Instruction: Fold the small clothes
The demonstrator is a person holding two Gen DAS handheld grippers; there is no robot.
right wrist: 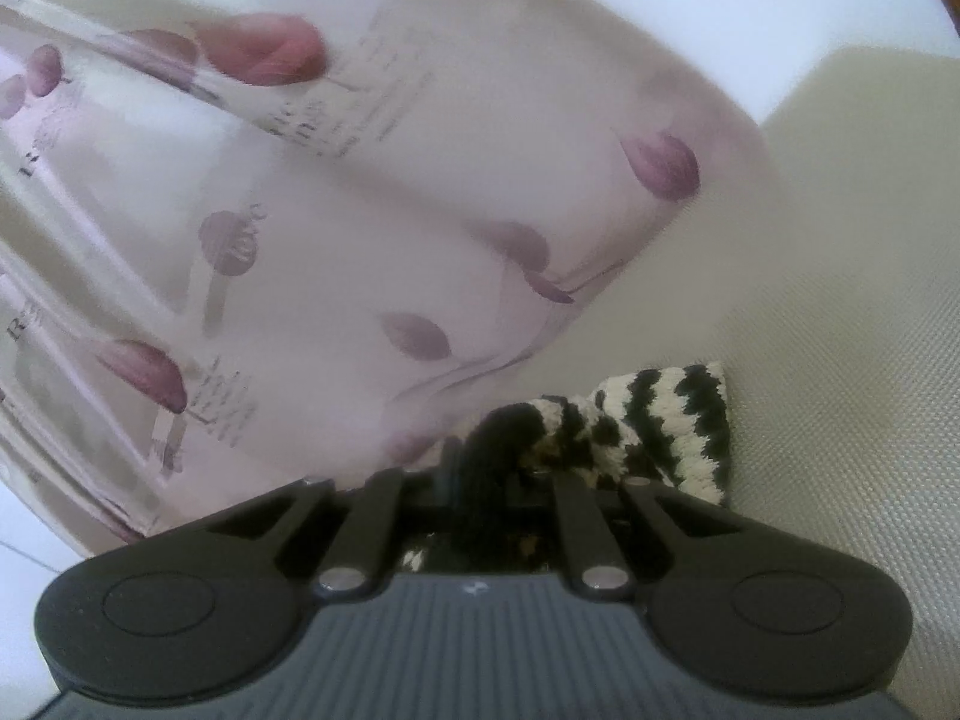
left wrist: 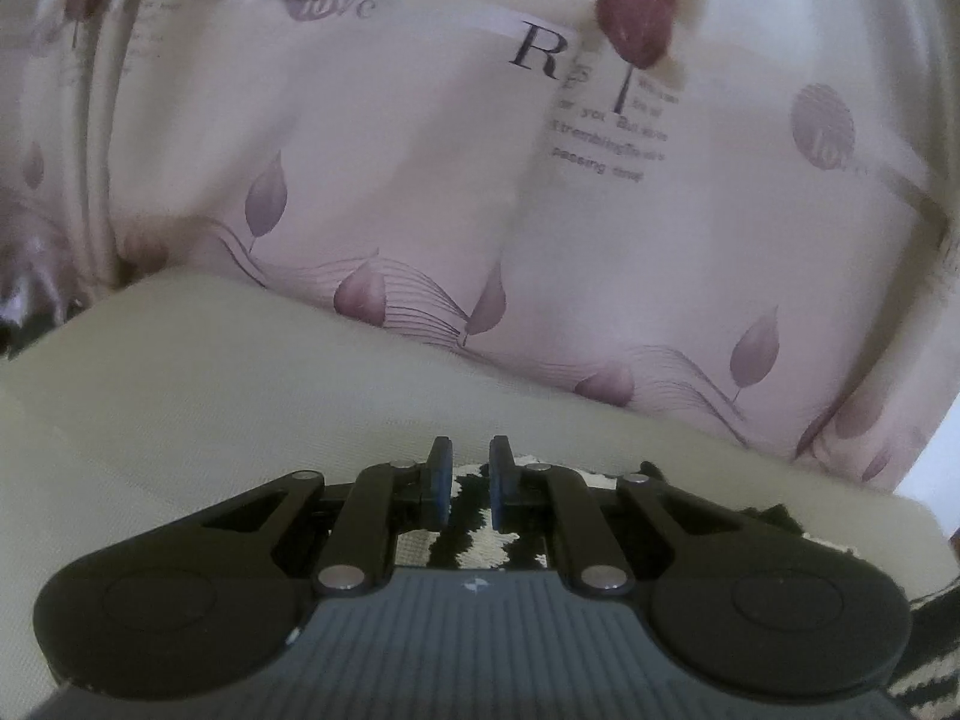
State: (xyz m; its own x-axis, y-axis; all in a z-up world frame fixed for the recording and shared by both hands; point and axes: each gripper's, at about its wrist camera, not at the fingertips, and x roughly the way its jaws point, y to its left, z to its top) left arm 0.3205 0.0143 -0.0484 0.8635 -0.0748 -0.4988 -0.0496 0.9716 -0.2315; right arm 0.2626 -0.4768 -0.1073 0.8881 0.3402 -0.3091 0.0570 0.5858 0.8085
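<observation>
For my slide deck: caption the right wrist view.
Right gripper shut on a black-and-white knit sock, over a beige cushion beside a leaf-print sheet.

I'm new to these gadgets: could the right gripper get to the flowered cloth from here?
Probably yes: the flowered cloth lies just ahead with nothing between. But the right gripper is shut on the striped sock, so it would have to let go first.
</observation>
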